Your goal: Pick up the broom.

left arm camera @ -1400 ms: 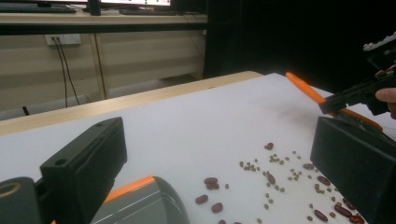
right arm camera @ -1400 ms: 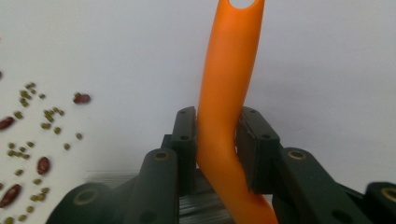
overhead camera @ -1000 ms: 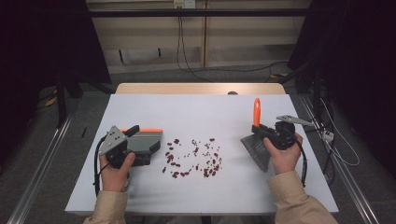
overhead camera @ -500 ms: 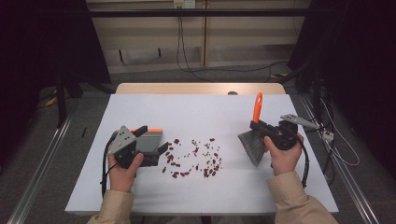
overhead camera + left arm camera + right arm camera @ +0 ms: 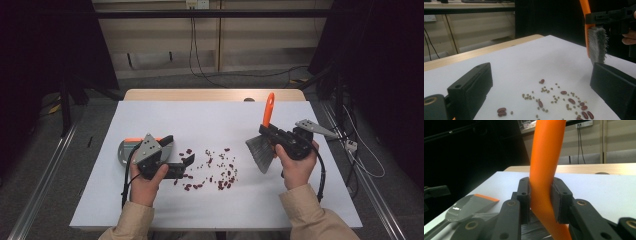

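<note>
White tabletop (image 5: 210, 125), orange-handled grey-bristled brush (image 5: 261, 150)

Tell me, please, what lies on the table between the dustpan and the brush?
In the high view, scattered red beans lie on the white tabletop between the dustpan and the brush; the left gripper view also shows small greenish ones.

White table (image 5: 150, 210): scattered beans (image 5: 212, 170) mid; grey dustpan (image 5: 125, 148) at left.
</note>
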{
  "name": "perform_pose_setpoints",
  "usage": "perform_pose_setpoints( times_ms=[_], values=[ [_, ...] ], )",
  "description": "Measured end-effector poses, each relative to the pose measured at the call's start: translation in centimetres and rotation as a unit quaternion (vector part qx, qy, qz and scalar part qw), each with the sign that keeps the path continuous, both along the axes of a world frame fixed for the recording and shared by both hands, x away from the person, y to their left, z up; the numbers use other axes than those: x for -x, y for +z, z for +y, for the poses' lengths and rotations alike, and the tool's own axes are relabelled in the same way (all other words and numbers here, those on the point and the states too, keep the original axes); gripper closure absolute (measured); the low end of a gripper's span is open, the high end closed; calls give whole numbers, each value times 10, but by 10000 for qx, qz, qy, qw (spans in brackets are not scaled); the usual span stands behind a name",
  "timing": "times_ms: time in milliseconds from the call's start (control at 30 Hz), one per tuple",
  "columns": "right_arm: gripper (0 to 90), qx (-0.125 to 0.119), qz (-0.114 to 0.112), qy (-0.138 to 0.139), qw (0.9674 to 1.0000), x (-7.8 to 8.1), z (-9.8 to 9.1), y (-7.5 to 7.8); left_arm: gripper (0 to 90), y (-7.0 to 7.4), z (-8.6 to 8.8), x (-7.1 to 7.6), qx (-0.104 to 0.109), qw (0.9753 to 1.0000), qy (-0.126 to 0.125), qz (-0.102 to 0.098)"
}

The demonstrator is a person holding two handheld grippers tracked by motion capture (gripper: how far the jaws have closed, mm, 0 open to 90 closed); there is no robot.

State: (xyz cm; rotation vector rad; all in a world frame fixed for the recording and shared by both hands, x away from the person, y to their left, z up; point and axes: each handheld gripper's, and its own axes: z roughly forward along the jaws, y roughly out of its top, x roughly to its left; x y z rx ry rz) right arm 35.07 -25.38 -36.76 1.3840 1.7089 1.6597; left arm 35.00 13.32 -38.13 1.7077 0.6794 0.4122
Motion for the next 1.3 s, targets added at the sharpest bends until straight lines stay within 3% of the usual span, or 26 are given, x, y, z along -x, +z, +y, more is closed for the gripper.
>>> perform_pose_setpoints(
  times_ms=[233,500,867,1300],
  values=[
    [713,-54,-51,35,10000,-4,15,3,41,-3,-12,-4,-65,9997,-187,134],
    [713,-22,-165,130,9998,-8,36,11,44,-2,-24,-7,68,9984,-465,321],
    [713,-5,-199,179,9996,-13,61,13,71,0,-44,-8,38,9971,-602,455],
    [713,0,-229,258,9994,-16,86,10,162,-3,-51,-9,103,9958,-719,556]
  ],
)
